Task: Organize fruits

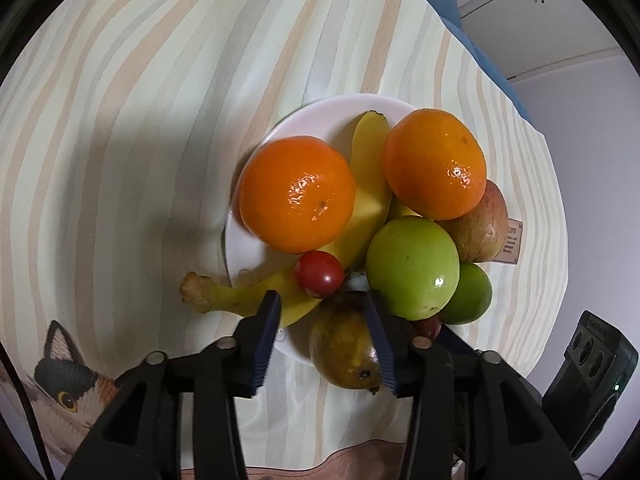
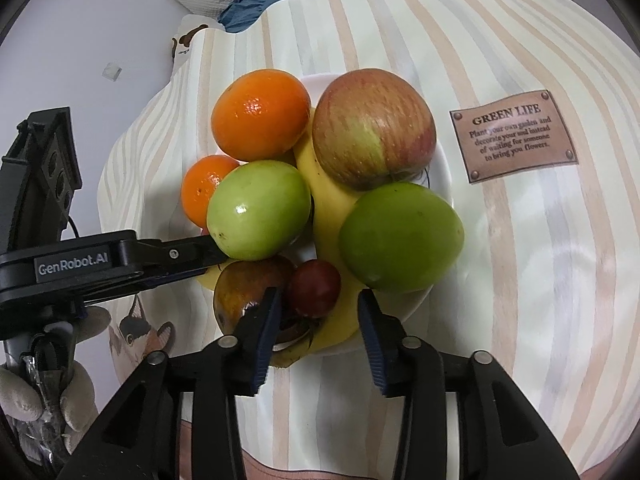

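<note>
Left claw (image 1: pixel 322 300) open around brownish-green fruit (image 1: pixel 344 346) at plate (image 1: pixel 244 248) edge (fruit heaped); right claw (image 2: pixel 318 300) open over banana (image 2: pixel 336 320).

Oranges (image 1: pixel 298 194), green fruits (image 2: pixel 259 210), apple (image 2: pixel 373 124), banana (image 1: pixel 360 216) heaped on white plate (image 1: pixel 244 248).

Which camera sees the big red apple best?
The right wrist view: the red apple sits fully exposed atop the pile on the white plate. In the left wrist view, only part of it peeks out behind an orange.
</note>
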`<state>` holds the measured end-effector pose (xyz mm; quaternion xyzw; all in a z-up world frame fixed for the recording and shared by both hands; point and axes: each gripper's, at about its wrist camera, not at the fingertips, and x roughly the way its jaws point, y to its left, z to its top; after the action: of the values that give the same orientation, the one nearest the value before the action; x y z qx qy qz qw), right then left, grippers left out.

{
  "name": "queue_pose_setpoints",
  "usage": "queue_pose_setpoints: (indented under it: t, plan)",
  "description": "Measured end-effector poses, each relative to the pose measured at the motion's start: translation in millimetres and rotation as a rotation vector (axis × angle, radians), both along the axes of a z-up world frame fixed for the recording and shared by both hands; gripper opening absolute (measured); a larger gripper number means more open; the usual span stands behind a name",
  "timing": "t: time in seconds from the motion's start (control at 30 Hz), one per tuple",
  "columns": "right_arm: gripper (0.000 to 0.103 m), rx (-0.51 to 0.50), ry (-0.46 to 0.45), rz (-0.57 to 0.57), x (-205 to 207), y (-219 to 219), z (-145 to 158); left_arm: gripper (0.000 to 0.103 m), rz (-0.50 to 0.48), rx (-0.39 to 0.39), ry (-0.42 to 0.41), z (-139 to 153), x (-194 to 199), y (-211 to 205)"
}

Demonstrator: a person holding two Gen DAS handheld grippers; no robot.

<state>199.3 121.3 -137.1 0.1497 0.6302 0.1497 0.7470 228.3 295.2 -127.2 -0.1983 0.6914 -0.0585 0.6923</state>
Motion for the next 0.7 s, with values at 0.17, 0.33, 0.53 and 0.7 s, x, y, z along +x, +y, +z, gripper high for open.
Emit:
queue_pose_setpoints:
  t: [0.17, 0.33, 0.53, 0.7]
  plan:
    - [0.067, 0.000, 0.000, -0.013, -9.8, -8.9, 3.9, 0.067, 0.005, 0.007, -0.035, 11.7, -7.2, 6.6]
    - [0.082, -0.029, -0.021, -0.016, -18.2, -12.6, 18.4, 0.087, 0.002, 0.064, -0.087, 28.3, -17.9, 14.6]
    - [0.099, -0.194, -0.106, -0.008, -27.3, -7.2, 50.4, 0.100, -0.041, 0.219, -0.159, 47.5, -36.3, 13.1]
    - [0.101, -0.293, -0.177, -0.014, -37.4, -8.1, 74.8, 0.102, -0.079, 0.324, -0.210, 58.4, -52.6, 8.0]
